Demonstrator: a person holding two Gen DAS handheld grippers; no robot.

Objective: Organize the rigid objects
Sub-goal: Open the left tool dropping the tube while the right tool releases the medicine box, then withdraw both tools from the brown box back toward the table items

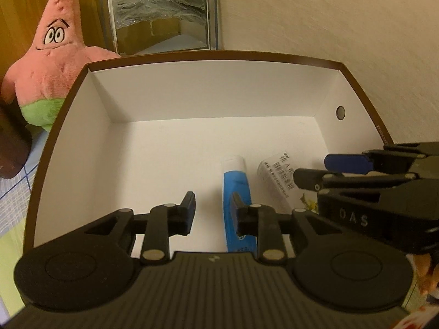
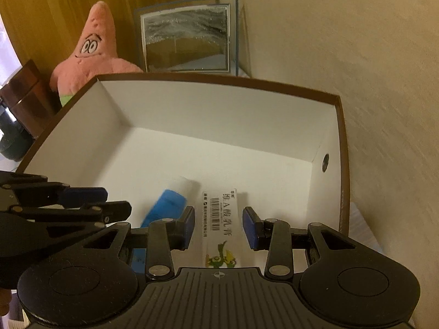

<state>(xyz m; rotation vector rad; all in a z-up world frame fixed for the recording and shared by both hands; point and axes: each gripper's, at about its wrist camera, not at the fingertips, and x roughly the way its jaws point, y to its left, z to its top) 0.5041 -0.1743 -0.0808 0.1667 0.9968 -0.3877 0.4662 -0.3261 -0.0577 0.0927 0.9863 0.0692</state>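
Note:
A white box with a brown rim stands against the wall. Inside, near its front right, lie a blue-and-white tube and a white carton with a barcode and Chinese text, side by side. My left gripper is open and empty above the box, its right finger over the blue tube. My right gripper is open and empty, its jaws on either side of the white carton, above it. Each gripper shows in the other's view.
A pink starfish plush sits behind the box at the left. A framed picture leans against the wall behind the box. A brown container and a dark jar stand at the far left.

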